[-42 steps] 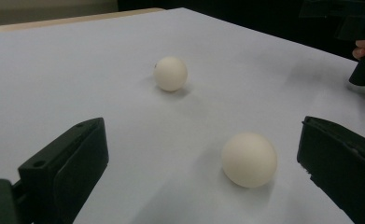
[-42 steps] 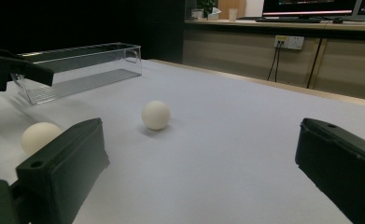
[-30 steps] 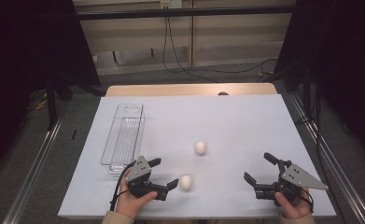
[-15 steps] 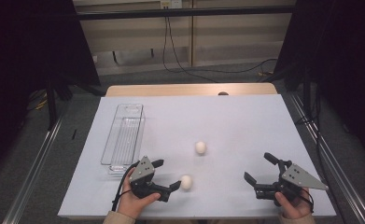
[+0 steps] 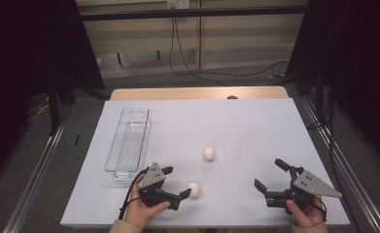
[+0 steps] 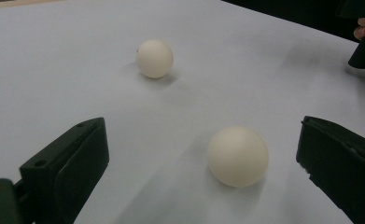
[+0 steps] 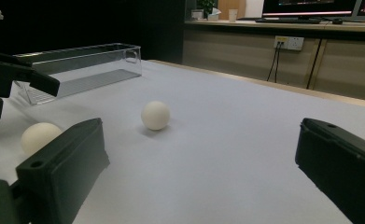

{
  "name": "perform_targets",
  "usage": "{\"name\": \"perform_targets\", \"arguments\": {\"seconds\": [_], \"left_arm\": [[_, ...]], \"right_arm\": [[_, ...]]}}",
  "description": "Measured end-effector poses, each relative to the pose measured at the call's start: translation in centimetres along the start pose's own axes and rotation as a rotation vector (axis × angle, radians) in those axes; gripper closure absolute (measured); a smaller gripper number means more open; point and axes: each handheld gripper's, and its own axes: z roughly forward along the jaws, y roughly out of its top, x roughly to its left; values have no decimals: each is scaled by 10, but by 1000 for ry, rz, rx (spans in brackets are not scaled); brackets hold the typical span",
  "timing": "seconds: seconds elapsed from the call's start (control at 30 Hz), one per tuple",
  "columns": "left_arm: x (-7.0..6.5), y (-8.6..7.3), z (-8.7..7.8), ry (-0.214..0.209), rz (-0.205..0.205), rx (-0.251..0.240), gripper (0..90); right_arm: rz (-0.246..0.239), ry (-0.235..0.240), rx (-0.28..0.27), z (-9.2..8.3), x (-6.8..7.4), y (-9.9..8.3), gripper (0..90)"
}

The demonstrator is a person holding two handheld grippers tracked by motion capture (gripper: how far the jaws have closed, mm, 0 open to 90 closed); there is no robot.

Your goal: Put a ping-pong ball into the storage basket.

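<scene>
tray (image 7: 80, 70) in right gripper view, 2 balls (image 7: 155, 115)

The person's left hand (image 5: 141, 206) grips the black two-jaw left tongs (image 5: 176, 183) low near the front edge, jaws spread wide and aimed rightward. The right hand (image 5: 304, 213) holds the matching right tongs (image 5: 269, 174), jaws likewise parted, pointing left and slightly away.

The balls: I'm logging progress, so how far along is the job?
Nothing looks done yet: the clear tray holds nothing. In hand: the open left gripper frames the near ball without touching it. Left: gripping it, plus the far ball; the right gripper waits open.
</scene>
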Motion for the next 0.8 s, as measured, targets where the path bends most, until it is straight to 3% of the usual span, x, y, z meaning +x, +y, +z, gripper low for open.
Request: {"name": "perform_targets", "arguments": {"seconds": [0.8], "left_arm": [[-3,3,6,-8,-23,29,24]], "right_arm": [[0,1,0,0,0,0,13]]}}
